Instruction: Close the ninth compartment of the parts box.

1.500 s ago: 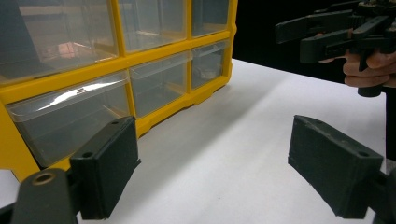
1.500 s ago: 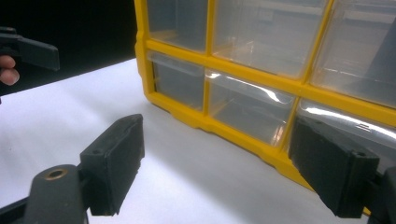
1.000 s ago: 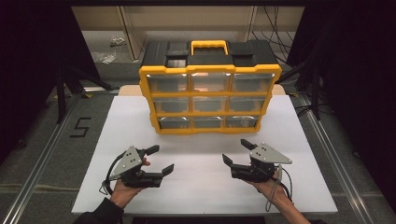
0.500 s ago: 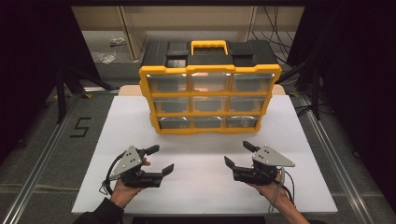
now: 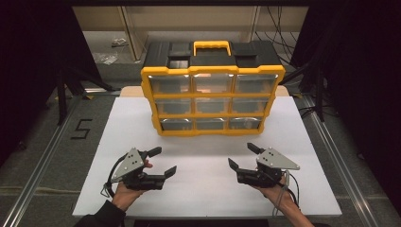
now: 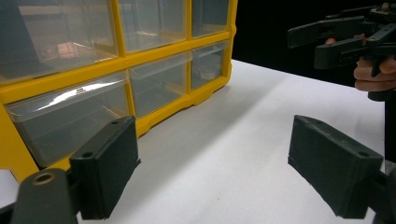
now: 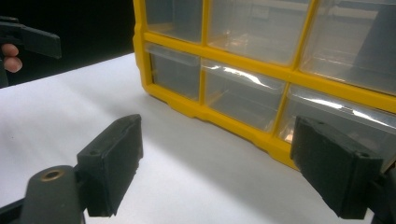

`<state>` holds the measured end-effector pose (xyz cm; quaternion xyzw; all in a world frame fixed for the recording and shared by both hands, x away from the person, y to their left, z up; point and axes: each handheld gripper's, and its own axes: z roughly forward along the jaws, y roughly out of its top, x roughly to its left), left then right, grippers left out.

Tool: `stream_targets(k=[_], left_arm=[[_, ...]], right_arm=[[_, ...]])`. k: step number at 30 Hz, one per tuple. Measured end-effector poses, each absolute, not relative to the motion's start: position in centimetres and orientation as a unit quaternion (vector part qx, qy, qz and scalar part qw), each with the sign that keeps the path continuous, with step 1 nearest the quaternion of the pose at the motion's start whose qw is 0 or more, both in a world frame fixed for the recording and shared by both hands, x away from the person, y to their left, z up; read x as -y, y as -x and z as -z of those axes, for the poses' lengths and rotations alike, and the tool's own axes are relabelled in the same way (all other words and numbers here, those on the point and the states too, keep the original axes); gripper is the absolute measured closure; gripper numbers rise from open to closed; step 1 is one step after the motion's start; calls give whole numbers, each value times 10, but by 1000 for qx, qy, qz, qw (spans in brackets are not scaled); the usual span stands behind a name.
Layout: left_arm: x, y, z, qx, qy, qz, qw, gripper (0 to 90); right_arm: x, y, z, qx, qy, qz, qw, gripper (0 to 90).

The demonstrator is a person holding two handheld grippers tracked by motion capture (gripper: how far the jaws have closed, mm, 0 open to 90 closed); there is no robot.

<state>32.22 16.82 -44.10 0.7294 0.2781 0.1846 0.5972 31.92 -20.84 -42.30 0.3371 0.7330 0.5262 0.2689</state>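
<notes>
A yellow and black organiser cabinet (image 5: 213, 97) with clear plastic drawers stands upright at the back of the white table (image 5: 203, 189); all drawers look closed. My left gripper (image 5: 162, 161) is held low over the front left of the table, open, with nothing between its jaws. My right gripper (image 5: 241, 155) hovers at the front right, also open and empty. In the left gripper view the cabinet (image 6: 116, 70) sits ahead on the left and the other gripper (image 6: 345, 39) shows far right. In the right gripper view the cabinet's bottom drawers (image 7: 243, 93) lie just ahead.
Bare white tabletop lies between both grippers and the cabinet. The cabinet has a yellow carry handle (image 5: 212, 46) on top. Black stands (image 5: 61, 90) and metal rails (image 5: 42, 161) flank the table on the floor.
The right gripper has drifted slightly to the right and toward the front edge. The left gripper and the cabinet are as before.
</notes>
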Motion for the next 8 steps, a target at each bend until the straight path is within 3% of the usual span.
stream_targets(k=[8], left_arm=[[-168, -322, 441, -278, -730, -185, 597, 155]], right_arm=[[209, -319, 423, -733, -336, -525, 271, 179]])
